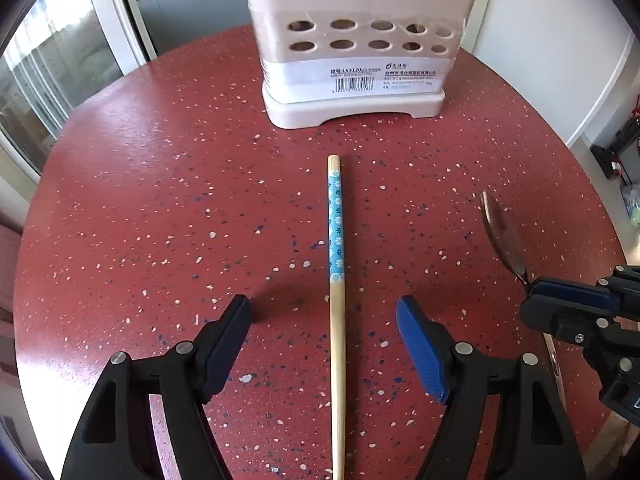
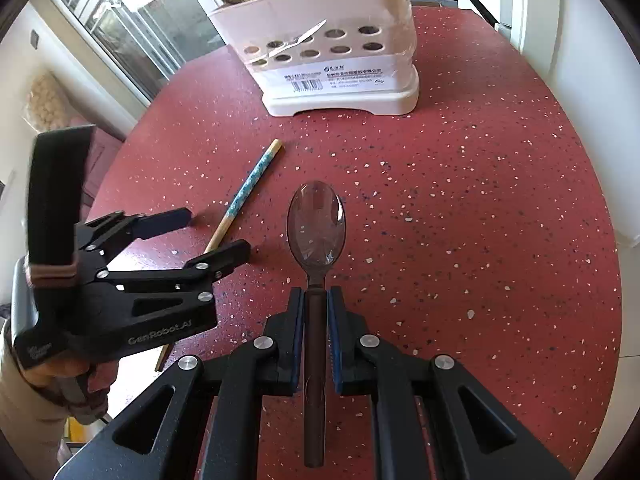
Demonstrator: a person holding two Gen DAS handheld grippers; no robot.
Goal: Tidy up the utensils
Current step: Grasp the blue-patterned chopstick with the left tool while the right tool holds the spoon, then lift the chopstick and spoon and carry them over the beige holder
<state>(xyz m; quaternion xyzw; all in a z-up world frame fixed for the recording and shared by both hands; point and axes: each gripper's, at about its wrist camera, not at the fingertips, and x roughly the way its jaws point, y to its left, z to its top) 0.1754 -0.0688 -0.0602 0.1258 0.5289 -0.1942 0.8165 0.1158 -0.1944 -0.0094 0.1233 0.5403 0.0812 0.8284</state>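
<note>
A wooden chopstick (image 1: 336, 280) with a blue flowered band lies on the red speckled table (image 1: 160, 200), pointing toward the cream utensil holder (image 1: 352, 64). My left gripper (image 1: 324, 316) is open and straddles the chopstick without touching it. In the right wrist view my right gripper (image 2: 315, 300) is shut on the handle of a dark metal spoon (image 2: 316, 220), bowl pointing forward. The left gripper (image 2: 218, 232) stands open over the chopstick (image 2: 250, 184) there. The holder (image 2: 332, 60) stands at the back. The right gripper (image 1: 532, 292) with the spoon (image 1: 500, 232) shows at the right edge of the left wrist view.
The table is round, with its edge (image 2: 600, 240) close on the right. Windows and a wall lie beyond the holder. A person's hand and sleeve (image 2: 36, 392) hold the left gripper at the lower left.
</note>
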